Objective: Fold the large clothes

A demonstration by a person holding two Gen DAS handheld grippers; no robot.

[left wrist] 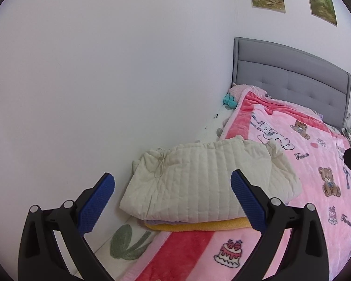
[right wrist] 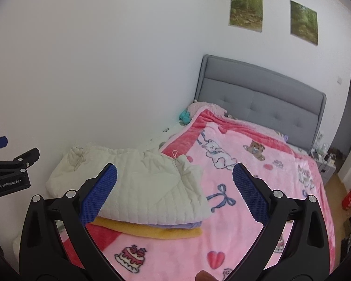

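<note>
L gripper [left wrist: 173,201] and R gripper [right wrist: 174,193]: jaws wide apart, holding nothing. Folded cream quilted garment [left wrist: 206,182] tops yellow towel [left wrist: 199,226] at the bed's wall-side edge, on pink blanket [left wrist: 316,164].

Both wrist views look down the bed toward the headboard [left wrist: 290,79] – left sits nearer the folded stack [left wrist: 206,185]; both share it.

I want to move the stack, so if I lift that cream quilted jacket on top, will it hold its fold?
Probably not: the cream quilted jacket looks soft and puffy, so it should sag. Likely light. Its drawstring may dangle.
</note>
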